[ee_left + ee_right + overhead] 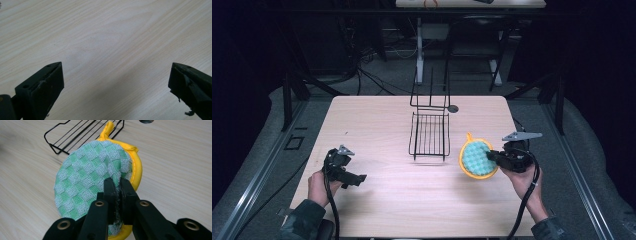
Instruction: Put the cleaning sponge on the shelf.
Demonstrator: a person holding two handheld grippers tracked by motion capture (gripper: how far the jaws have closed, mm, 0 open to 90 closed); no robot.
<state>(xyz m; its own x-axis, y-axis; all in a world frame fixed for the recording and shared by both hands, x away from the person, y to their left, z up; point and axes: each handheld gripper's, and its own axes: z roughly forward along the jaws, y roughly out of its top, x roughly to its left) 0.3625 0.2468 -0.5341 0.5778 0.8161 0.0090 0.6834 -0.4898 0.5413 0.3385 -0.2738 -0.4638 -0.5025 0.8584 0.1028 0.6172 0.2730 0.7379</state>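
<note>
The right tool (117, 192) has its jaws pinched shut on the edge of a round green-and-yellow pot holder (92, 182), which sits tilted just right of the black wire rack (429, 134) on the surface (377, 125). So the pickup looks done; placing it on the rack appears to remain. The left tool (115, 82) hangs wide open over bare wood, holding nothing.

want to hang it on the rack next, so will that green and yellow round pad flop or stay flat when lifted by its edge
Probably floppy: the pad puckers where the right tongs pinch its edge, so it looks like soft cloth. Likely light too, since one thin pinch holds it tilted above the table. Its woven checks look grippy, so slipping seems unlikely. The yellow loop may droop.
</note>
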